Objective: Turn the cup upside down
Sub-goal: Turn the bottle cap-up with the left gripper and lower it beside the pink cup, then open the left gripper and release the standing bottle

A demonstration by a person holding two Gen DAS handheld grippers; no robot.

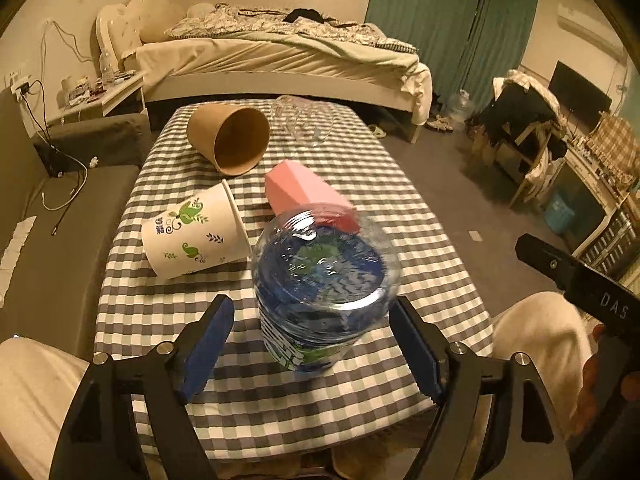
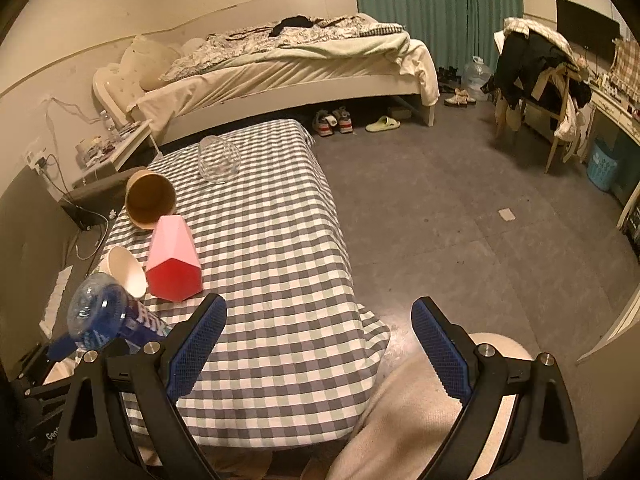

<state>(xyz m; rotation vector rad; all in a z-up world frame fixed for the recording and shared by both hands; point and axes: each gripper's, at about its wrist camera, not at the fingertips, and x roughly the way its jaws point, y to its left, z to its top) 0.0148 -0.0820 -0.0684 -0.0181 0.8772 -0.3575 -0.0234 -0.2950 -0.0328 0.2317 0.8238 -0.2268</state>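
A clear blue plastic cup [image 1: 325, 280] with a printed label stands upside down on the checked tablecloth, blurred, between the open fingers of my left gripper [image 1: 314, 322], which do not touch it. It also shows at the left edge of the right wrist view [image 2: 105, 314]. My right gripper [image 2: 320, 322] is open and empty, over the table's near right corner and the floor. A white floral paper cup [image 1: 196, 232], a pink faceted cup [image 1: 306, 196], a brown paper cup [image 1: 230, 140] and a clear glass cup [image 1: 304, 120] lie on their sides.
The table [image 2: 272, 248] has a grey-and-white checked cloth. A grey sofa [image 1: 60, 216] stands to its left and a bed [image 1: 272, 60] behind it. Bare floor [image 2: 460, 208] lies to the right, with a chair [image 2: 540, 80] and a blue basket [image 2: 604, 164] farther off.
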